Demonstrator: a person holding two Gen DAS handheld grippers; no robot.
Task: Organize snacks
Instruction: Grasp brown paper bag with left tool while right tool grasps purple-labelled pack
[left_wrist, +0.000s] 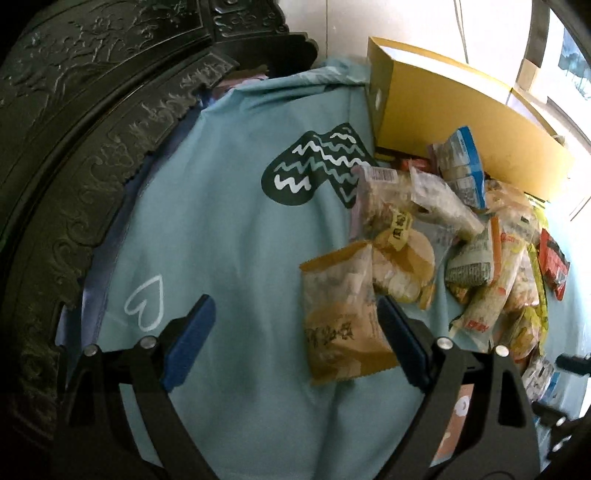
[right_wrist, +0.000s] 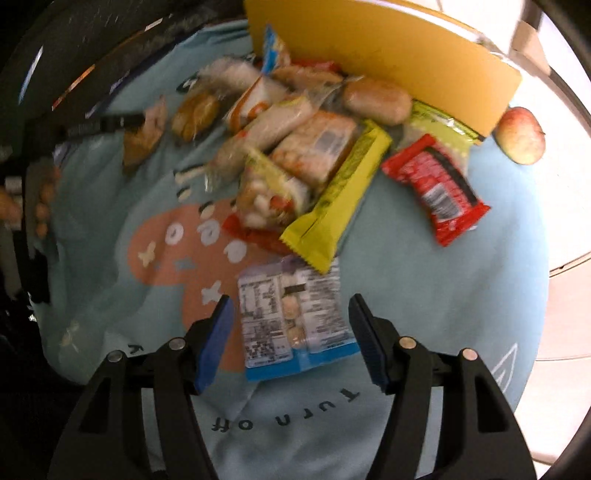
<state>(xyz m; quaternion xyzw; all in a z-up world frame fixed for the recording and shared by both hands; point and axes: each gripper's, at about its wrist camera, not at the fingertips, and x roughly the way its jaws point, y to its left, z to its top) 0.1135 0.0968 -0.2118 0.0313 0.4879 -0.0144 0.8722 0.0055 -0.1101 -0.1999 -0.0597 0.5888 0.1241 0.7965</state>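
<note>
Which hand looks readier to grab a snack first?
Probably right: the right gripper is open astride the blue-edged white packet. The left gripper is open mostly over bare light-blue cloth.

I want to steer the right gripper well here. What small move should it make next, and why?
Probably lower the right gripper a little and close on the blue-edged packet. Its jaws stand open to either side of that packet, not pressing it, and the packet lies flat on the light blue cloth at the near edge of the snack pile, under only a yellow bar's tip.

Prob. a home: carved dark wood furniture (left_wrist: 92, 122), printed tablecloth (left_wrist: 229, 221), snack packets (right_wrist: 295, 147), apple (right_wrist: 521, 136).
</note>
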